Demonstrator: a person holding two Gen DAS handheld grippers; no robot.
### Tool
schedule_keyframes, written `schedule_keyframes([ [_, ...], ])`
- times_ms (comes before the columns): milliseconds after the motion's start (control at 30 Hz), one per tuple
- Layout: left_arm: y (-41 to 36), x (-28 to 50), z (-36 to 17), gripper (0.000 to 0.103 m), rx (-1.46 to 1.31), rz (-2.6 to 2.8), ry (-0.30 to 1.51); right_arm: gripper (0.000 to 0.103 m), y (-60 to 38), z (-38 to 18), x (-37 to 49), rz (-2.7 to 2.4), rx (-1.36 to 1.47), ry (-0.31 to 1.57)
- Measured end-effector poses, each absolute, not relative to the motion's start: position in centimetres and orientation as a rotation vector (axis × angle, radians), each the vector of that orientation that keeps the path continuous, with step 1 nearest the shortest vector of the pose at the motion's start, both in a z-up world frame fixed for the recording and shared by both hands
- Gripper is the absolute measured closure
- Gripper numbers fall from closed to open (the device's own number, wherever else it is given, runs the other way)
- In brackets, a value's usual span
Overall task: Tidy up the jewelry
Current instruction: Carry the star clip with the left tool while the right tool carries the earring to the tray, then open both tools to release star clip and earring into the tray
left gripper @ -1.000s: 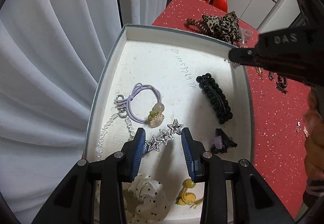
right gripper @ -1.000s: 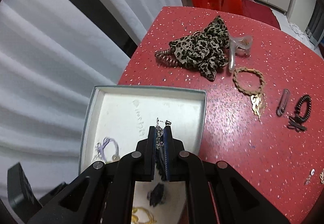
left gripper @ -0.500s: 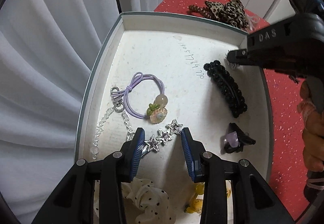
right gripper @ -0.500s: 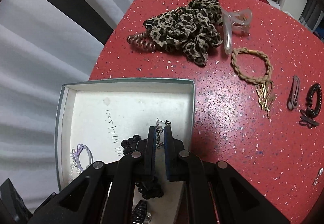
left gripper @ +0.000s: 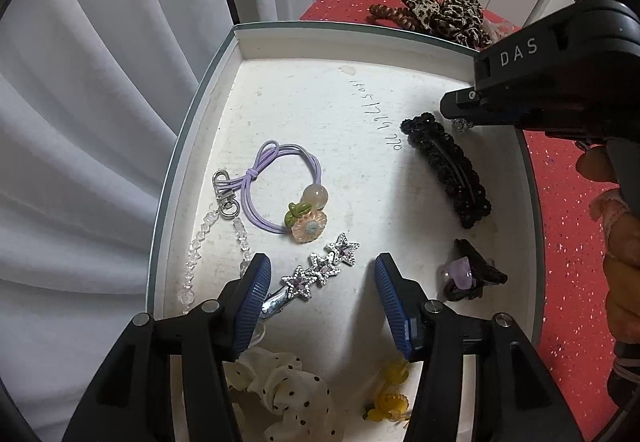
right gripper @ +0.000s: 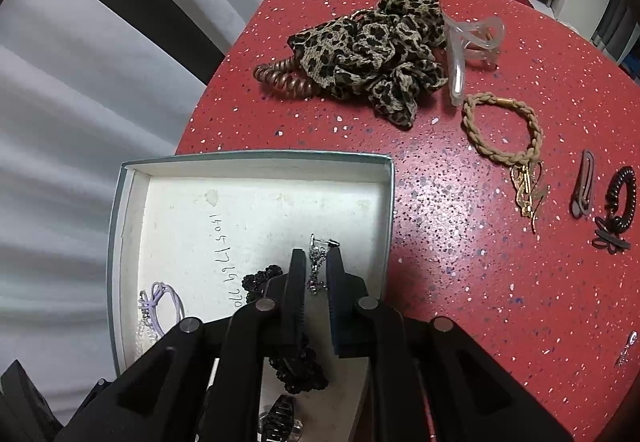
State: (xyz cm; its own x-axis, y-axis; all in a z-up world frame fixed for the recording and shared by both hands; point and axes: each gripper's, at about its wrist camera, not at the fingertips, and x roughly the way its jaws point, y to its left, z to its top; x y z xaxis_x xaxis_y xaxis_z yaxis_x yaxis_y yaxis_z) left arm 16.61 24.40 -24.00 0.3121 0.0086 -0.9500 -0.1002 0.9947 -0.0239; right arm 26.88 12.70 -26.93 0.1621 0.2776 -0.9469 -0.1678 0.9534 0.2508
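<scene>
A white box (left gripper: 256, 90) with a grey rim (right gripper: 256, 156) sits on the red table. It holds a purple hair tie (left gripper: 276, 186), a star clip (left gripper: 320, 272), a black beaded clip (left gripper: 448, 170), a bead chain (left gripper: 196, 246) and other pieces. My left gripper (left gripper: 320, 298) is open and empty just above the star clip. My right gripper (right gripper: 316, 268) hangs over the box's right side with its jaws slightly parted around a small silver earring (right gripper: 318, 262); it also shows in the left wrist view (left gripper: 460, 110).
On the red table (right gripper: 460, 282) beyond the box lie a leopard scrunchie (right gripper: 376, 54), a copper coil tie (right gripper: 284, 78), a clear claw clip (right gripper: 472, 42), a braided bracelet (right gripper: 500, 130), a grey clip (right gripper: 584, 182) and a black coil tie (right gripper: 620, 198). White curtains hang left.
My right gripper moved forward over the box and its jaws have parted slightly around the earring. My left gripper opened wider over the star clip.
</scene>
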Motion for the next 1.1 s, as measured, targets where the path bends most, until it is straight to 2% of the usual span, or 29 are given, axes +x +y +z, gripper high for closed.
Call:
schedule_keyframes([
  [167,24.4,16.8,-24.1,0.047,-0.078,0.079,1.259,0.070,13.1,-26.3,26.6,0.338,0.093,1.371],
  [233,24.4,16.8,-24.0,0.045,-0.075,0.080,1.256,0.067,13.2,-26.1,26.6,0.341,0.093,1.370],
  [267,24.4,16.8,-24.0,0.036,-0.072,0.081,1.255,0.067,13.3,-26.0,26.6,0.340,0.094,1.370],
  [300,24.5,16.7,-23.9,0.012,-0.071,0.084,1.249,0.066,13.3,-25.8,26.5,0.340,0.095,1.369],
  [333,24.5,16.6,-23.6,0.002,-0.071,0.092,1.236,0.066,13.3,-25.7,26.5,0.340,0.096,1.369],
  [567,24.8,16.5,-23.2,0.002,-0.076,0.089,1.232,0.060,13.2,-24.8,26.3,0.351,0.101,1.382],
  [633,24.8,16.5,-22.9,0.002,-0.079,0.088,1.234,0.055,13.1,-24.1,25.9,0.354,0.104,1.377],
  [700,24.9,16.3,-22.7,0.002,-0.074,0.086,1.232,0.040,13.1,-23.7,25.7,0.354,0.108,1.369],
  [767,25.0,16.1,-22.4,0.001,-0.070,0.087,1.231,0.036,12.9,-23.2,25.4,0.358,0.118,1.364],
  [867,25.1,15.8,-22.0,0.001,-0.074,0.087,1.234,0.022,12.9,-22.3,25.1,0.378,0.132,1.357],
  [967,25.5,15.3,-21.7,0.001,-0.083,0.093,1.239,0.022,12.8,-21.4,24.4,0.389,0.126,1.350],
  [1033,25.6,15.1,-21.5,0.001,-0.084,0.096,1.243,0.015,12.7,-20.9,23.9,0.391,0.125,1.349],
  [1100,25.6,14.6,-21.1,0.001,-0.081,0.092,1.246,0.013,12.6,-20.3,23.5,0.388,0.121,1.342],
])
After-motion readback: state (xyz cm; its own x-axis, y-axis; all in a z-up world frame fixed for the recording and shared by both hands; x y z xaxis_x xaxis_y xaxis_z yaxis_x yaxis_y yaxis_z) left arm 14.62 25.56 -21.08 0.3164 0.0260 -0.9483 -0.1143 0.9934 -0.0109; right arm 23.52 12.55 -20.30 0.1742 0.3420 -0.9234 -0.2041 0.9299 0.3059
